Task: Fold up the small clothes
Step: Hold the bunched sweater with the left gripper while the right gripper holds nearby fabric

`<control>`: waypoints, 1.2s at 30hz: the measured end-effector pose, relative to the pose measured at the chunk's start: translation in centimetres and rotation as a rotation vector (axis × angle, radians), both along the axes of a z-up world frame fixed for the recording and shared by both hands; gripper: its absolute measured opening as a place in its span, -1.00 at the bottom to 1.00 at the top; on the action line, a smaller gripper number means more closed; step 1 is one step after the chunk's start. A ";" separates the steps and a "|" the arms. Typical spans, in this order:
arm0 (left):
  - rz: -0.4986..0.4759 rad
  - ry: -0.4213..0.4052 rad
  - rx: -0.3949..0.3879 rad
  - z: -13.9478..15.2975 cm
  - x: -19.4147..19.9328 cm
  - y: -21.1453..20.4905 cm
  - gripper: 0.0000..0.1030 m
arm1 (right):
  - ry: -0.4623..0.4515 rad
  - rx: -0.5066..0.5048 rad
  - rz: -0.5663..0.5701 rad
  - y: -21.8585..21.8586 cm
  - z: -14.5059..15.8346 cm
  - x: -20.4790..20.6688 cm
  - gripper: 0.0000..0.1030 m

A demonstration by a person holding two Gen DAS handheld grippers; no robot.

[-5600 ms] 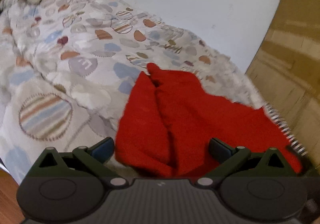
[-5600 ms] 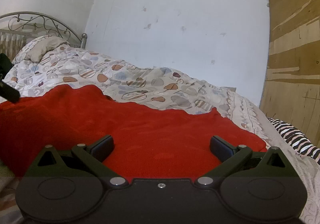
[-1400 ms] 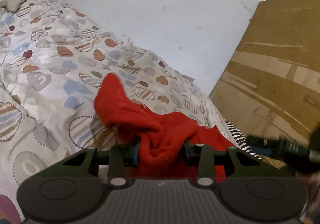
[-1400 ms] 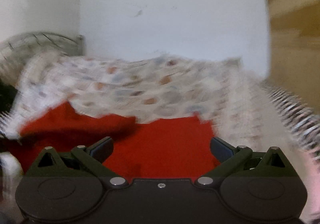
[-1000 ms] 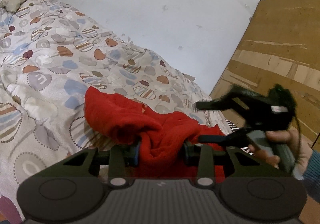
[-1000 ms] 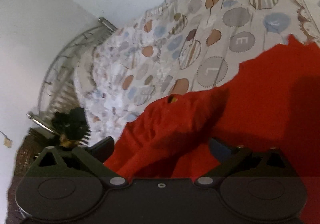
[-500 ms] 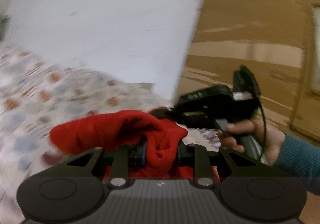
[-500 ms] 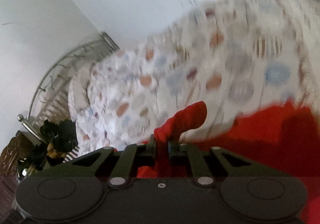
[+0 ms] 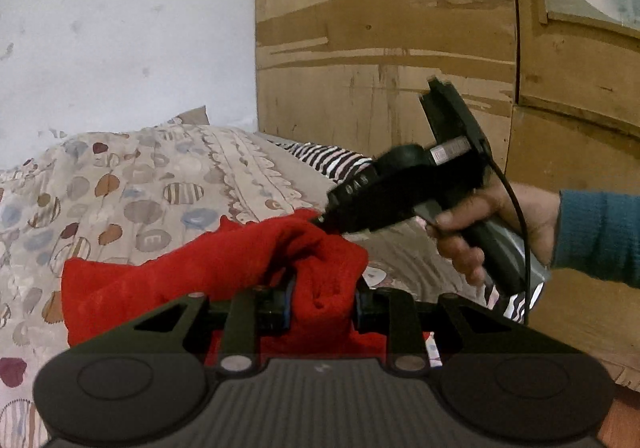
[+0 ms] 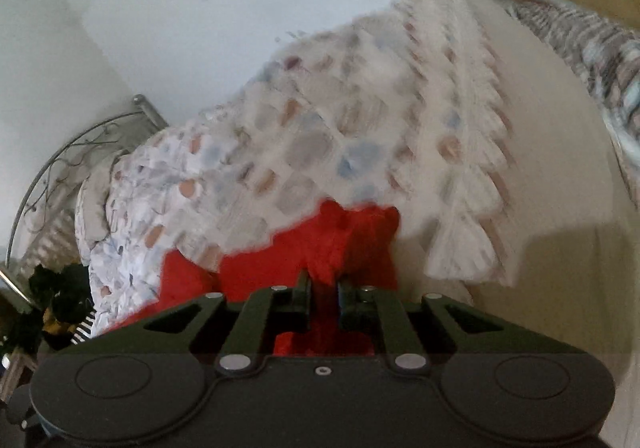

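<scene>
A red knitted garment (image 9: 224, 260) lies bunched on the patterned bedcover (image 9: 140, 187). My left gripper (image 9: 322, 306) is shut on a thick fold of it, held a little above the bed. In the left wrist view a hand (image 9: 480, 224) holds my right gripper (image 9: 324, 217), whose tips reach into the garment's far upper edge. In the blurred right wrist view, my right gripper (image 10: 323, 292) pinches a thin fold of the red garment (image 10: 280, 252). Its jaws are opening slightly, with the cloth still between the pads.
A wooden panel wall (image 9: 380, 47) rises at the right behind the bed. A black-and-white striped cloth (image 9: 328, 159) lies along the bed's far edge. A metal headboard (image 10: 52, 167) and a dark object (image 10: 60, 288) are at the left of the right wrist view.
My right gripper went from wide open to closed on a fold of the red garment. Both grippers moved sideways with the cloth, and the left view swung toward the wooden panel.
</scene>
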State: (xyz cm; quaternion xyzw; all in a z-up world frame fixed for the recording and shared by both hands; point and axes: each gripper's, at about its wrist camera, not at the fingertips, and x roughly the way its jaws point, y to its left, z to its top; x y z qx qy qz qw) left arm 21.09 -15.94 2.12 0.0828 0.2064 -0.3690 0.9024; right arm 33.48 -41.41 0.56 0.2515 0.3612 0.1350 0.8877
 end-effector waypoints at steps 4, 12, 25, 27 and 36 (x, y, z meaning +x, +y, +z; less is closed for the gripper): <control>0.015 -0.013 -0.019 0.0 -0.2 0.7 -0.41 | -0.005 0.044 -0.005 -0.3 -1.9 -0.7 -0.62; 0.041 -0.084 0.039 -0.3 -2.0 -0.3 -0.38 | -0.076 -0.103 0.035 1.5 2.8 0.5 0.51; 0.064 -0.094 0.022 -0.7 -2.7 -0.7 -0.38 | -0.124 -0.465 0.681 14.7 10.6 1.8 0.50; 0.065 -0.093 0.021 -0.8 -2.7 -0.7 -0.38 | -0.110 -0.494 0.767 16.9 10.5 1.6 0.46; 0.072 -0.089 0.013 -0.9 -2.7 -0.5 -0.38 | 0.051 -0.604 0.971 22.9 7.3 2.5 -0.43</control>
